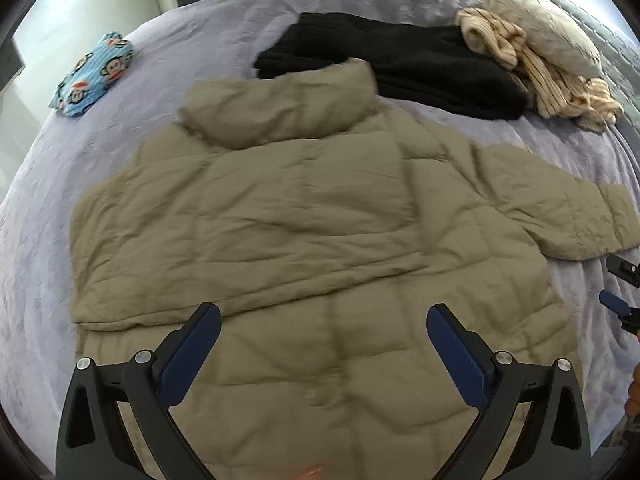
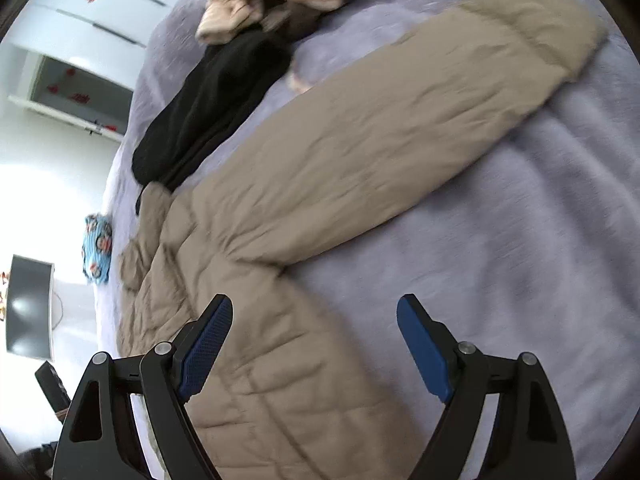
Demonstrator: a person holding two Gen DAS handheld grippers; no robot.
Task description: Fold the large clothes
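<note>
Left tongs (image 1: 324,322) spread wide above the lower part of the tan puffer jacket (image 1: 280,216), nothing between the pads. Right tongs (image 2: 314,316) spread wide too, empty, over the edge where jacket meets the lilac bed cover (image 2: 520,220). Jacket lying flat on the bed, one sleeve (image 2: 400,132) stretched out sideways. Beyond the collar, a black garment (image 1: 420,68) and a cream striped garment (image 1: 536,76), touching. Well apart, near the bed's edge, a blue cartoon-print bundle (image 1: 92,76).
</note>
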